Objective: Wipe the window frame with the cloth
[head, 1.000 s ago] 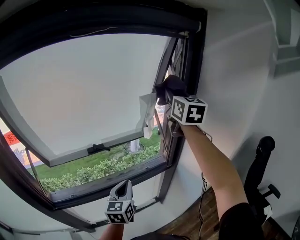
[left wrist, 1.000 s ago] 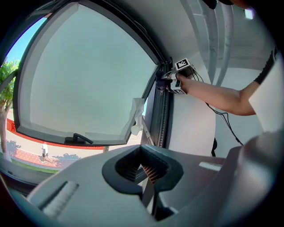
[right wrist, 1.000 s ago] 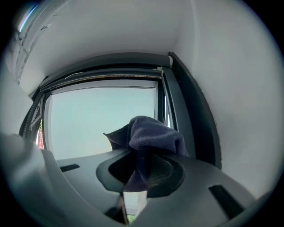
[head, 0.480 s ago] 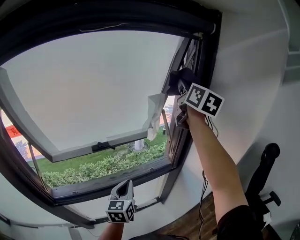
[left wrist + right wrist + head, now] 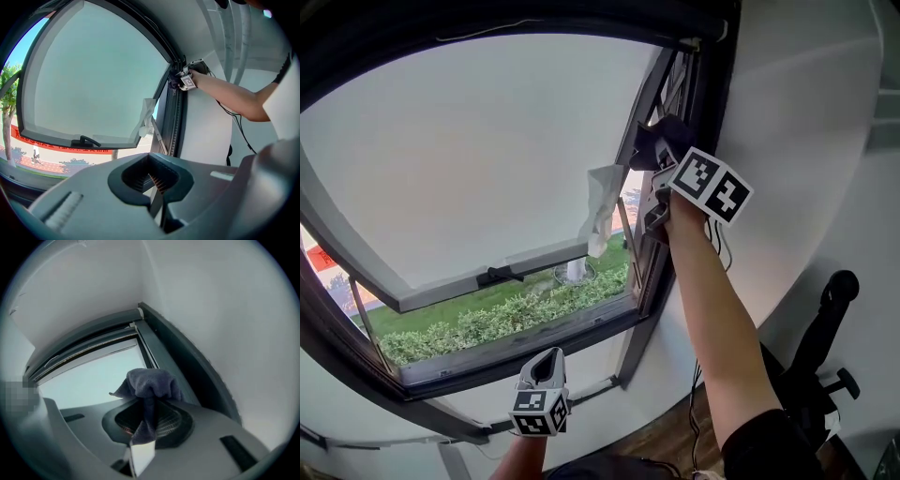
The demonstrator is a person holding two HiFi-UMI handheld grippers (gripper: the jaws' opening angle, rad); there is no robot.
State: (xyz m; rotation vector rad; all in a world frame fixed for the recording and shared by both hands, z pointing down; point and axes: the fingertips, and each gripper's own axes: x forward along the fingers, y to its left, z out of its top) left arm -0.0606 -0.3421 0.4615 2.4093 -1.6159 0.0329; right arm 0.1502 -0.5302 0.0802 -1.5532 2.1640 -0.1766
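A dark grey cloth (image 5: 666, 137) is bunched in my right gripper (image 5: 656, 157), which is shut on it. The gripper presses the cloth against the dark window frame (image 5: 714, 103) high on its right upright, near the top corner. In the right gripper view the cloth (image 5: 150, 384) spills out over the jaws, with the frame's (image 5: 187, 366) top corner just beyond. My left gripper (image 5: 546, 375) hangs low under the sill, shut with nothing in it. From the left gripper view I see the right gripper (image 5: 186, 80) and cloth (image 5: 174, 81) up at the frame.
The glass sash (image 5: 469, 169) is swung outward, with a black handle (image 5: 493, 276) on its lower rail. A white crumpled sheet (image 5: 600, 208) hangs off its right corner. A white wall (image 5: 806, 131) adjoins the frame. A black chair (image 5: 825, 323) stands at lower right.
My right gripper has slid the cloth upward along the right upright toward the top corner. The left gripper has stayed low under the sill.
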